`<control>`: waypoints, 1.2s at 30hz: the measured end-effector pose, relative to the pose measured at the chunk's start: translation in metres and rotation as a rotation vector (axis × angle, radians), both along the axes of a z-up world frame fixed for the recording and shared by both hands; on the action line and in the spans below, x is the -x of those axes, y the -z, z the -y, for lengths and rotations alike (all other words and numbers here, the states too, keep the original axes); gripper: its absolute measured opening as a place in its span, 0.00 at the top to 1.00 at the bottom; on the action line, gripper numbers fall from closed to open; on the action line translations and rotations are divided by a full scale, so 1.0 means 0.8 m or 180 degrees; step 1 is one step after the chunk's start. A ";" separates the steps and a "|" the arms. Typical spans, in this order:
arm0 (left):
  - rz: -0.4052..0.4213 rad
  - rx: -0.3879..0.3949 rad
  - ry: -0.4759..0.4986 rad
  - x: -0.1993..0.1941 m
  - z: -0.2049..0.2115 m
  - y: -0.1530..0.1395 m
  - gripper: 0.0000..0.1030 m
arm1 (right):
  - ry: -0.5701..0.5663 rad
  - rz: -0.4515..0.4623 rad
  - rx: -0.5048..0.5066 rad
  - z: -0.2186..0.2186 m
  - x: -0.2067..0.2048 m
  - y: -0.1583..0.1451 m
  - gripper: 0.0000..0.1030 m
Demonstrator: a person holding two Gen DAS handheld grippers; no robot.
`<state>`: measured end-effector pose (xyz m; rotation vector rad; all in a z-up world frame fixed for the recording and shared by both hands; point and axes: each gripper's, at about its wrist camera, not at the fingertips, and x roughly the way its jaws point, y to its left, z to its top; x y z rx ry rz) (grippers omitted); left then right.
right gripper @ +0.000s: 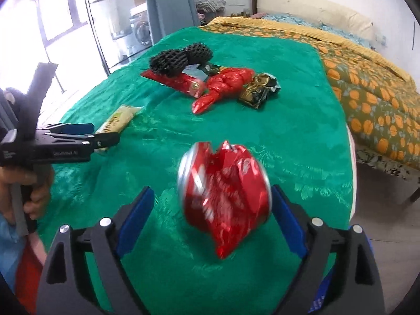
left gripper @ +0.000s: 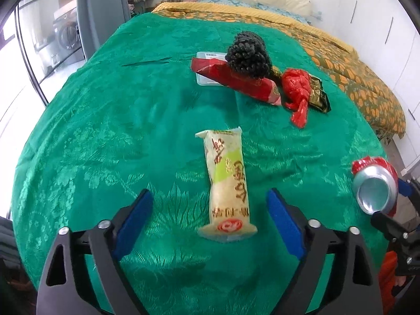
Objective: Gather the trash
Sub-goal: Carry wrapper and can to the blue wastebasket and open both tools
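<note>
Between the right tongs (right gripper: 212,204), whose jaws stand apart, a crushed red can (right gripper: 223,197) shows blurred, beside the right pad; contact is unclear. On the green bedspread (left gripper: 105,131), the left tongs (left gripper: 210,220) stand apart around a cream snack wrapper (left gripper: 227,181) without pressing it. Farther off lie a red wrapper (left gripper: 236,81), black mesh (left gripper: 248,55) and a red bag (left gripper: 296,89).
</note>
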<state>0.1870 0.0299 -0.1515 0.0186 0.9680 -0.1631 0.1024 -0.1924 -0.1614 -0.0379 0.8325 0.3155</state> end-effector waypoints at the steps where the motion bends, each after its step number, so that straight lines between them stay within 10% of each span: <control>1: -0.0023 0.0026 -0.0003 -0.003 0.000 0.002 0.20 | 0.0017 -0.0019 -0.0035 0.002 -0.002 0.001 0.17; 4: 0.0002 -0.0073 0.0036 -0.005 0.010 0.005 0.28 | 0.0013 -0.0112 -0.0114 0.006 -0.007 0.005 0.43; 9: 0.0057 -0.0217 0.0131 0.001 0.020 0.003 0.77 | 0.0008 -0.0123 -0.0190 0.011 -0.002 0.002 0.44; 22: 0.0090 0.0458 0.0384 0.041 0.057 -0.025 0.83 | 0.0198 -0.0171 -0.0949 0.089 0.022 -0.020 0.44; 36: -0.0279 0.0765 0.1488 0.102 0.311 -0.031 0.82 | 0.1307 -0.0506 -0.0742 0.321 0.064 0.016 0.43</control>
